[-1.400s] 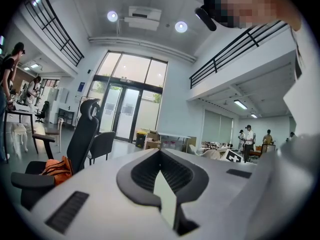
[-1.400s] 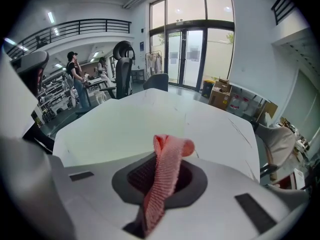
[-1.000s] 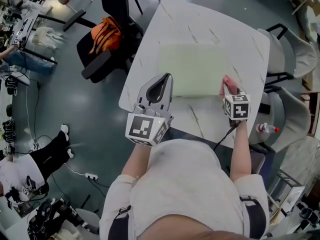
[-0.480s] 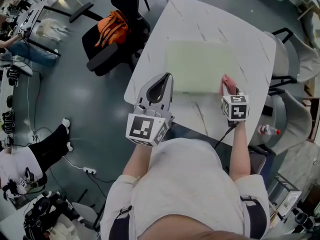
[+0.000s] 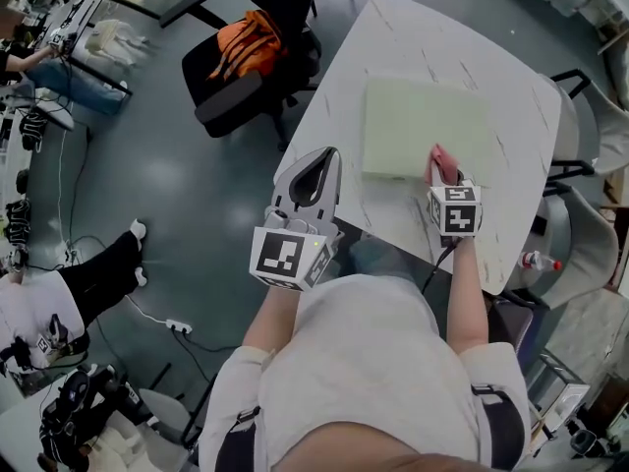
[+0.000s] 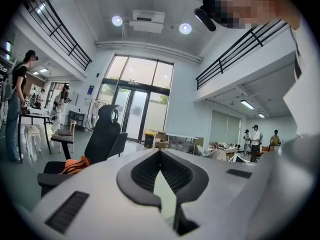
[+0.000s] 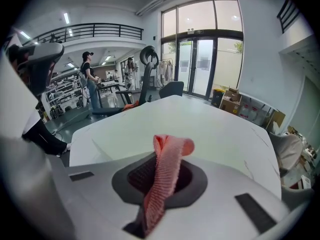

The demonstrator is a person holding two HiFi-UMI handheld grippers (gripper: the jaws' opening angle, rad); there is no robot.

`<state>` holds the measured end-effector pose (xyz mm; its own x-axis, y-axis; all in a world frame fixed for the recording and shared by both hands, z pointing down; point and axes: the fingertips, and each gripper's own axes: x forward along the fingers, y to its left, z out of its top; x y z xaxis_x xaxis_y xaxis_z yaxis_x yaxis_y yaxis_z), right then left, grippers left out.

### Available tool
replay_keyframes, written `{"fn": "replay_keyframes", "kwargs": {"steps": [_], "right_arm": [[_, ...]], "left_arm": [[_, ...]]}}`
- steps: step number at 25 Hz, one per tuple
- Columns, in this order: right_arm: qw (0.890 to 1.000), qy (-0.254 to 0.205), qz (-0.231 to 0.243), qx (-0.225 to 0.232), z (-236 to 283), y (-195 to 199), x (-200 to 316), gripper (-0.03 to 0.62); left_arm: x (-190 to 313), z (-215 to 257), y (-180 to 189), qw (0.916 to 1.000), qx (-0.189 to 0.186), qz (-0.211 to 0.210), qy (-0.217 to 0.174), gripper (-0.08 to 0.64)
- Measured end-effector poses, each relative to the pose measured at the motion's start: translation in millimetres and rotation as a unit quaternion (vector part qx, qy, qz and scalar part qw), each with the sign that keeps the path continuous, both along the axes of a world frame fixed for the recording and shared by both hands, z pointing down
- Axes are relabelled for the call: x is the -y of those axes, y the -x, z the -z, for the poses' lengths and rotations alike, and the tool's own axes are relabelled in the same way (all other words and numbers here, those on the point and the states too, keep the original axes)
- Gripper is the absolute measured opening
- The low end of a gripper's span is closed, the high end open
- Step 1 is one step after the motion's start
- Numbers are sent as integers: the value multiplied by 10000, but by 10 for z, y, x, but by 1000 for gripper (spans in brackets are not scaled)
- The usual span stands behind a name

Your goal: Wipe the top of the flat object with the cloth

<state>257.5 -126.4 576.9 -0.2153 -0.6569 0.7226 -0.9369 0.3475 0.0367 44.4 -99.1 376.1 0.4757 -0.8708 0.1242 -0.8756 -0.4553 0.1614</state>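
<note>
Right gripper (image 5: 444, 183) has its jaws clamped on the pink cloth (image 5: 438, 161), poised at the near right edge of the pale green flat object (image 5: 418, 116), which lies on the white surface (image 5: 413, 28). The smart play looks like this: press the cloth down flat, then sweep across in overlapping passes. Left gripper (image 5: 322, 165) hangs by the surface's near left edge, jaws together on nothing; it could steady the flat object. Whether the cloth actually touches the top is hard to tell, because the gripper body covers the contact.
</note>
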Motion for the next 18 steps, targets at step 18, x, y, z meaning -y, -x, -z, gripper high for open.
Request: {"fn": "replay_keyframes", "kwargs": {"steps": [18], "right_arm": [[9983,-78,546,176,16,1489,-66,31]], "left_arm": [[-282,55,1114,9991,61,431,13,15]]}}
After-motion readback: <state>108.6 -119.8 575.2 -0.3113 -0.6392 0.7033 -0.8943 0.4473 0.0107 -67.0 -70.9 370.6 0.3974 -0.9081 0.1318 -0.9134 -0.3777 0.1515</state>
